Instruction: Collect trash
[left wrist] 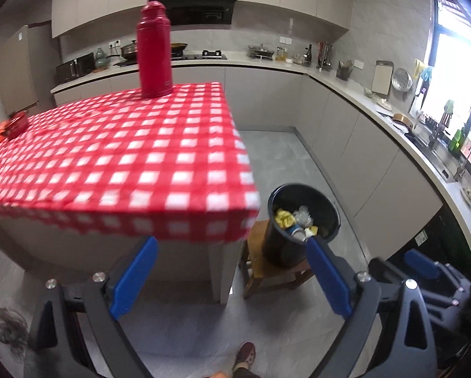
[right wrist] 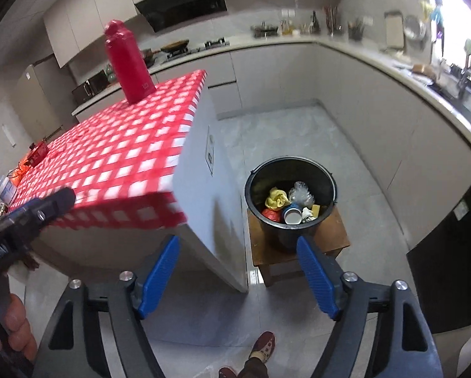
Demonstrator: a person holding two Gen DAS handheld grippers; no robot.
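Observation:
A black trash bucket point(right wrist: 293, 170) stands on a low wooden stool point(right wrist: 333, 239) right of the table; it also shows in the left wrist view point(left wrist: 298, 195). Inside lie a yellow wrapper point(right wrist: 276, 200), clear plastic point(right wrist: 301, 192), a blue paper cup point(right wrist: 292, 215) and a red piece point(right wrist: 271, 214). My left gripper point(left wrist: 232, 245) is open and empty, held in front of the table edge. My right gripper point(right wrist: 238, 245) is open and empty, above the floor near the bucket. The left gripper also shows in the right wrist view point(right wrist: 46, 208), at the left.
A table with a red-and-white checked cloth point(left wrist: 125, 151) carries a tall red flask point(left wrist: 154, 53) and red items at its far left point(left wrist: 14, 124). Kitchen counters point(left wrist: 345, 82) run along the back and right. A person's shoe point(right wrist: 262, 348) is on the grey floor.

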